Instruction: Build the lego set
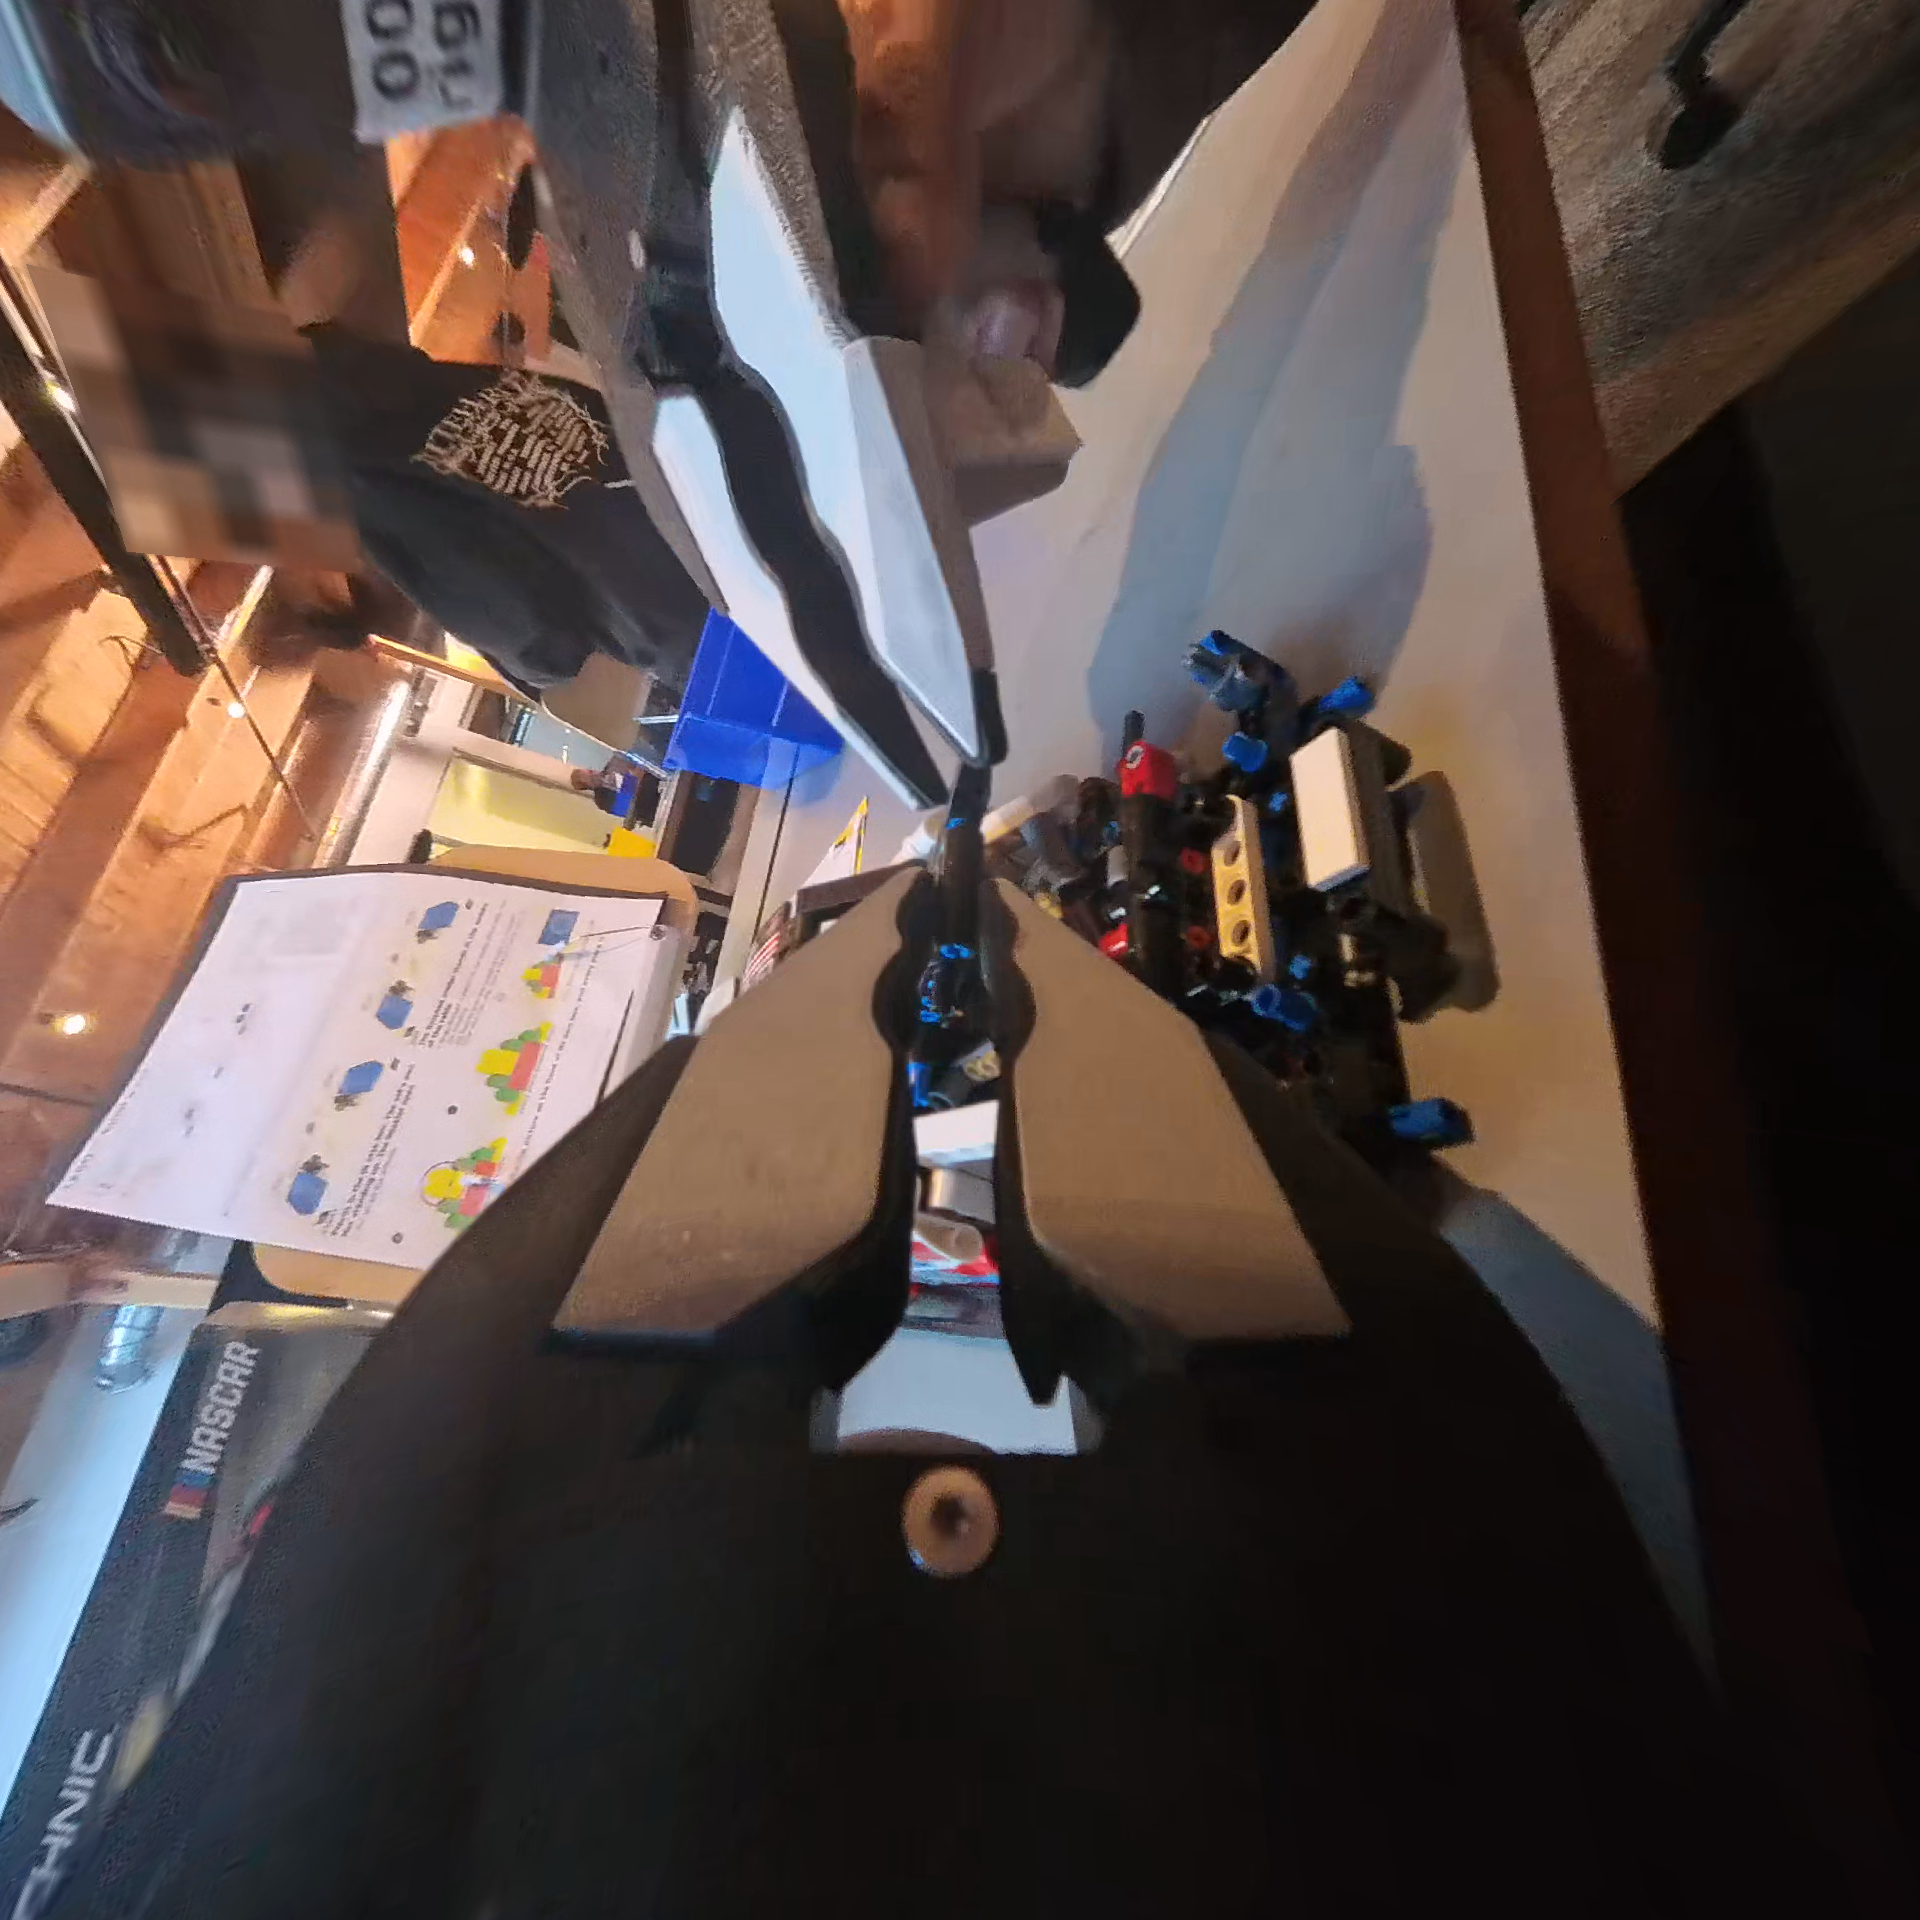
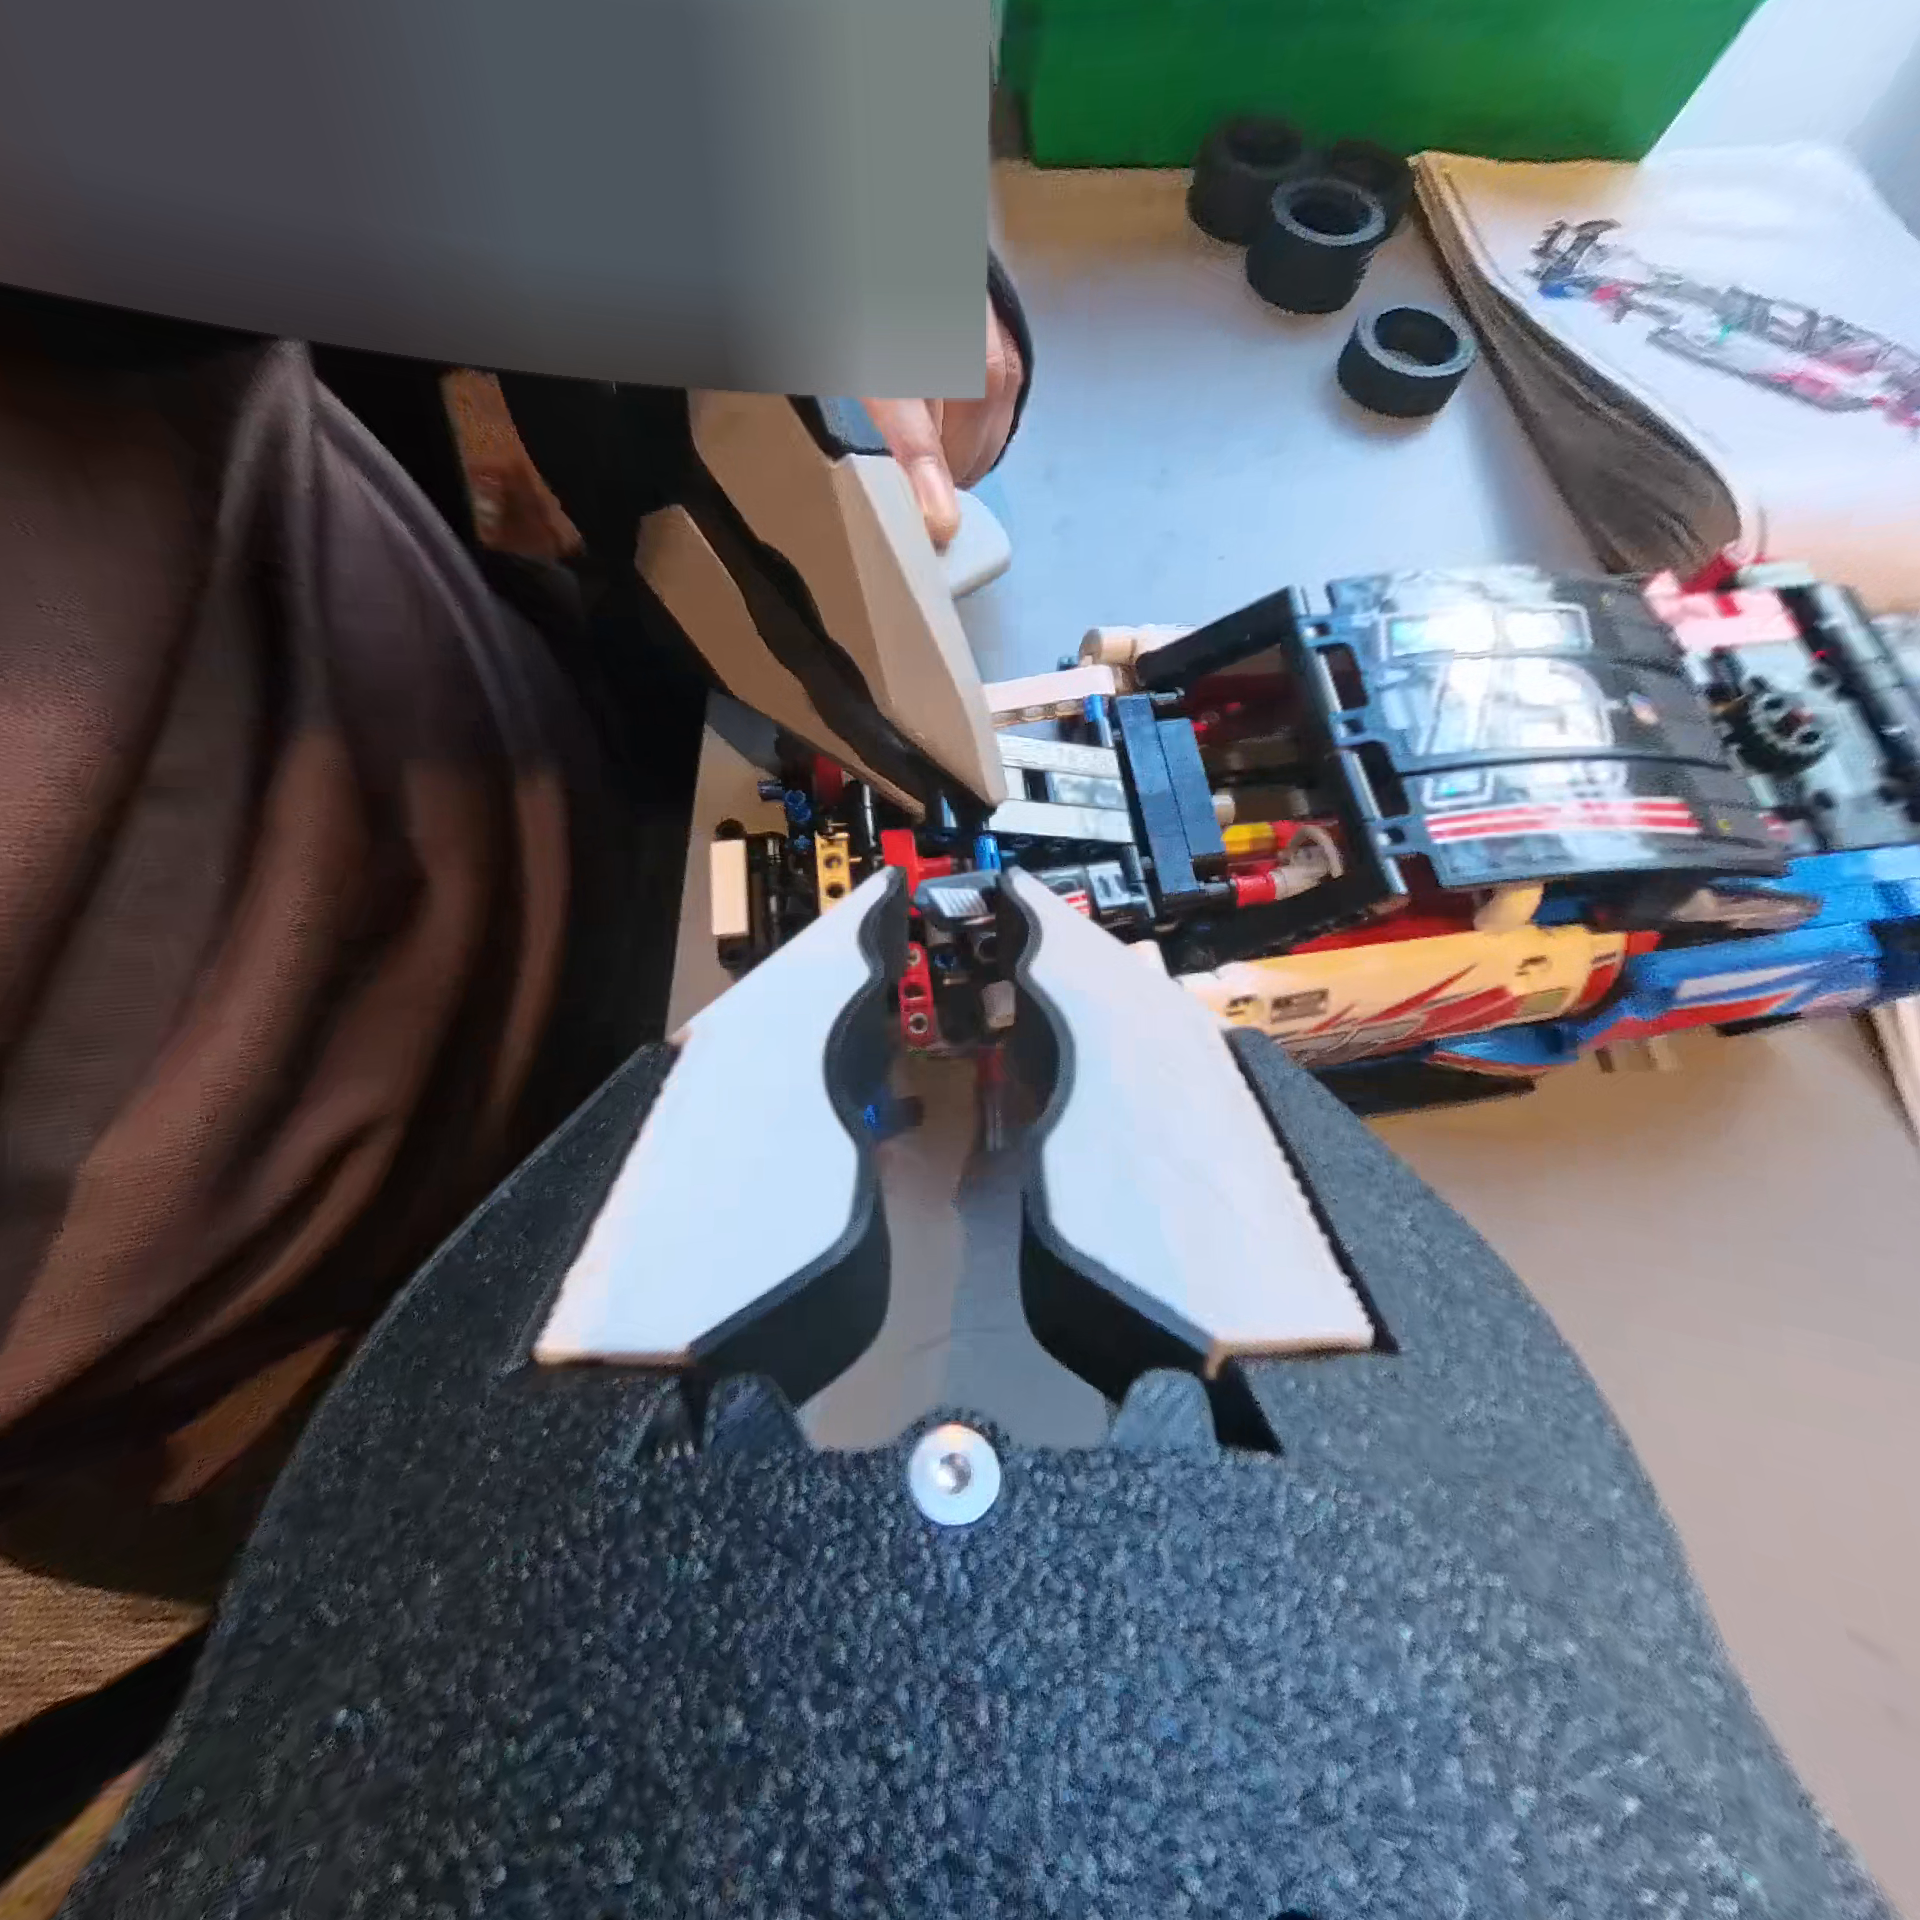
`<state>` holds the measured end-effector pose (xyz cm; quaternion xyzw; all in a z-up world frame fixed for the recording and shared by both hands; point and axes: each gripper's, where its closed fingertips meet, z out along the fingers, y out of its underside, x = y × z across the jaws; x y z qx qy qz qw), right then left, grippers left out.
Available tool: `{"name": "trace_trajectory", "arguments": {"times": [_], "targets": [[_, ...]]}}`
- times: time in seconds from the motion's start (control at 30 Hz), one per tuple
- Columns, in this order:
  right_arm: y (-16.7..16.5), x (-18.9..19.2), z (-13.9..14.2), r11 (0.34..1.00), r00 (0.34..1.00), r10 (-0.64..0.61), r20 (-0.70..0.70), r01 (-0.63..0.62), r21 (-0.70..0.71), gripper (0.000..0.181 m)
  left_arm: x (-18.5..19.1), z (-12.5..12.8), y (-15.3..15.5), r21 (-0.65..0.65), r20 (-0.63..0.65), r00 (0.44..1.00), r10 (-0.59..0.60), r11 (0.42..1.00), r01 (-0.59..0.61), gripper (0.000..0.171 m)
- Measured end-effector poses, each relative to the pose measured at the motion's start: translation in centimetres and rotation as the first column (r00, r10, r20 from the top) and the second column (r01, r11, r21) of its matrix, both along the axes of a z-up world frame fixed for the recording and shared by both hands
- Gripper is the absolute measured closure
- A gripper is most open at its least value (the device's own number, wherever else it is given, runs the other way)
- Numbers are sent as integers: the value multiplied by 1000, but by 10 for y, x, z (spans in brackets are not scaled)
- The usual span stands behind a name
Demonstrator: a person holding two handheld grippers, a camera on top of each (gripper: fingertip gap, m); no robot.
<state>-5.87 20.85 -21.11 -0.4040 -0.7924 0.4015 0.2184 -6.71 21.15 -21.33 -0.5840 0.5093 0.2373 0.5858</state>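
The partly built Lego car (image 2: 1507, 748) lies on the white table, with a black roof, blue and red sides and an open front frame; its frame end shows in the left wrist view (image 1: 1299, 894). My left gripper (image 1: 958, 883) is shut on a small black Technic piece with blue pins (image 1: 951, 966), held just above the car's front. My right gripper (image 2: 954, 885) meets it tip to tip and grips the same piece (image 2: 961, 904); it comes in from the top in the left wrist view (image 1: 966, 774). The left gripper (image 2: 961, 802) shows above in the right wrist view.
Three loose black tyres (image 2: 1309, 239) and an open instruction booklet (image 2: 1714, 312) lie behind the car, near a green box (image 2: 1351, 73). The Lego box (image 1: 156, 1558), a printed sheet (image 1: 364, 1049) and a blue bin (image 1: 748, 707) stand to the left. A person sits close. My left and right fingertips are right by each other.
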Motion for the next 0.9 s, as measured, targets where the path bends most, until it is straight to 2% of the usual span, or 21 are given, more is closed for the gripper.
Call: {"name": "trace_trajectory", "arguments": {"times": [0.33, 0.5, 0.73, 0.9], "targets": [[2, 0, 3, 979, 997, -20, -68, 34, 202, 171, -1, 4, 1, -45, 116, 993, 1, 999, 4, 166], [3, -2, 7, 974, 993, -68, -100, 88, 209, 174, -2, 6, 1, -47, 133, 991, 2, 999, 4, 167], [3, -1, 5, 984, 989, -102, -102, 116, 133, 172, -1, 4, 1, -47, 114, 994, -3, 999, 8, 167], [10, 7, 3, 985, 989, -64, -137, 85, 152, 158, 2, 5, -1, -58, 146, 989, -29, 998, 38, 166]]}}
